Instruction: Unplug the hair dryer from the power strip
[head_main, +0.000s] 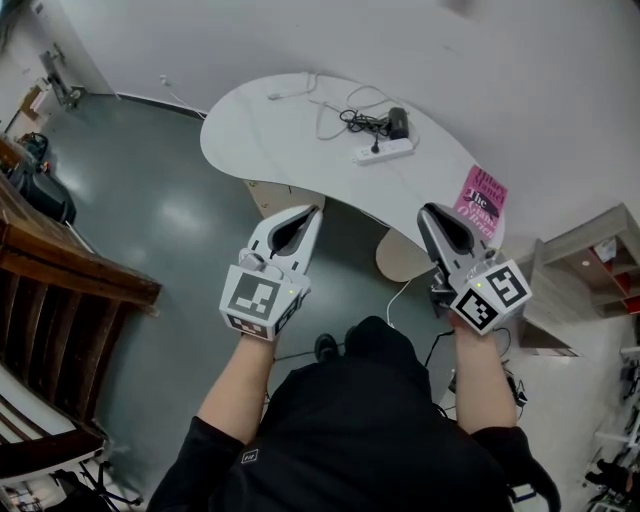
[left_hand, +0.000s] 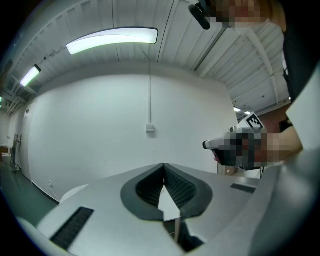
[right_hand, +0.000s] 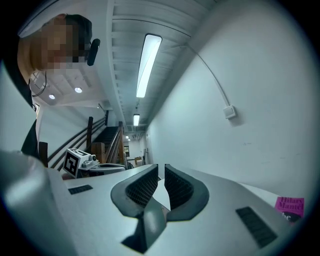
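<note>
In the head view a white power strip (head_main: 385, 152) lies on the white rounded table (head_main: 250, 135). A black plug (head_main: 376, 146) stands in it. The black hair dryer (head_main: 398, 122) lies just behind the strip amid its tangled black cord. Both grippers hover short of the table's near edge, well apart from the strip, and hold nothing. My left gripper (head_main: 313, 210) (left_hand: 164, 165) is shut, its tips meeting. On the right gripper (head_main: 428, 210) (right_hand: 161, 166) a narrow gap shows between the tips. Neither gripper view shows the strip or the dryer.
A white cable (head_main: 325, 115) loops over the table's far side. A pink book (head_main: 480, 198) (right_hand: 289, 205) lies at the table's right end. Tan seats (head_main: 400, 258) stand under the near edge. A wooden staircase (head_main: 60, 270) is at left and a shelf (head_main: 585, 265) at right.
</note>
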